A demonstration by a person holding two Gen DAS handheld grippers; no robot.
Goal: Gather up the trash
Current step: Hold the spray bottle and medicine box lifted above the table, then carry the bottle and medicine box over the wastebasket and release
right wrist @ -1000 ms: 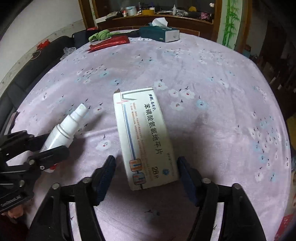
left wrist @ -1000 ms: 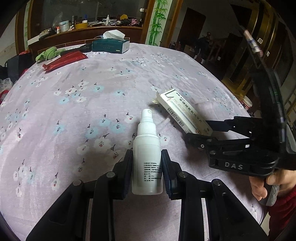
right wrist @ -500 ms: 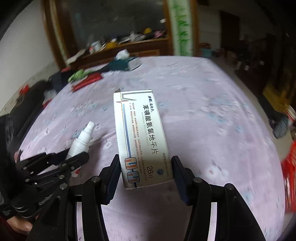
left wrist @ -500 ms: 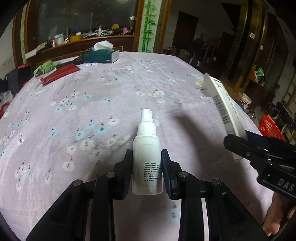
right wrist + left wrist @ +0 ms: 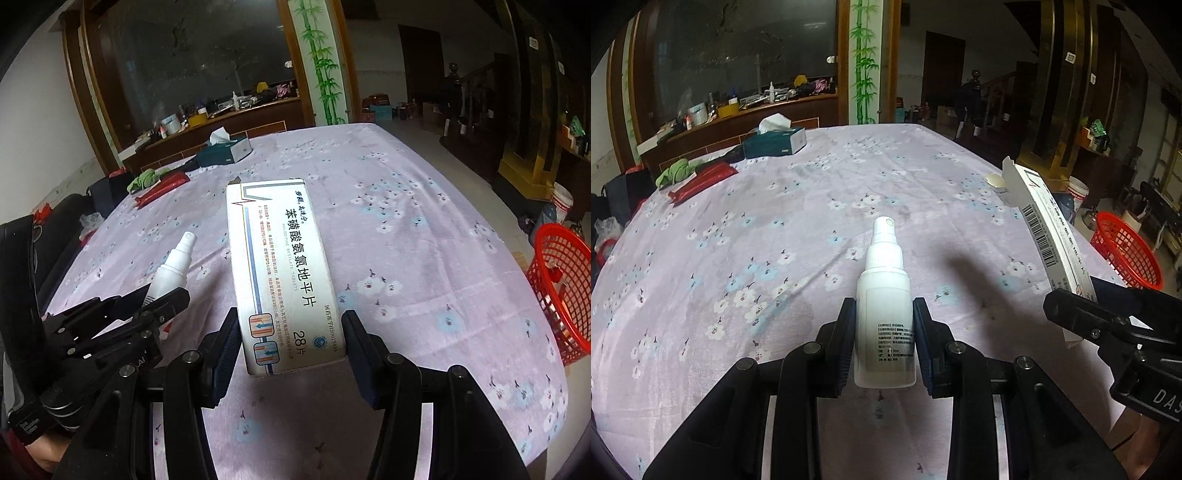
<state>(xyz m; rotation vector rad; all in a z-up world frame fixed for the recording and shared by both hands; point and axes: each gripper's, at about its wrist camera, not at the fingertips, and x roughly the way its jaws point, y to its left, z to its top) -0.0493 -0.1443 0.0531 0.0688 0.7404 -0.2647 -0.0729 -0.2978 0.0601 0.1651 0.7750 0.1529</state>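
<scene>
My left gripper [image 5: 884,338] is shut on a white spray bottle [image 5: 885,306] and holds it above the flowered purple tablecloth [image 5: 757,236]. My right gripper [image 5: 290,341] is shut on a white medicine box [image 5: 282,269] with Chinese print, lifted off the table. The box also shows edge-on at the right of the left wrist view [image 5: 1049,240]. The bottle [image 5: 171,264] and left gripper [image 5: 155,308] show at the left of the right wrist view. A red mesh basket [image 5: 561,284] stands on the floor beyond the table's right edge, also seen in the left wrist view [image 5: 1124,254].
At the table's far end lie a teal tissue box [image 5: 775,140], a red packet [image 5: 701,181] and a green cloth [image 5: 676,171]. A small pale round piece [image 5: 995,181] lies near the right edge. A white bucket [image 5: 1076,192] stands on the floor.
My right gripper closed on the medicine box and lifted it off the table. Both grippers have risen and tilted up, and the red basket has come into view at the right.
</scene>
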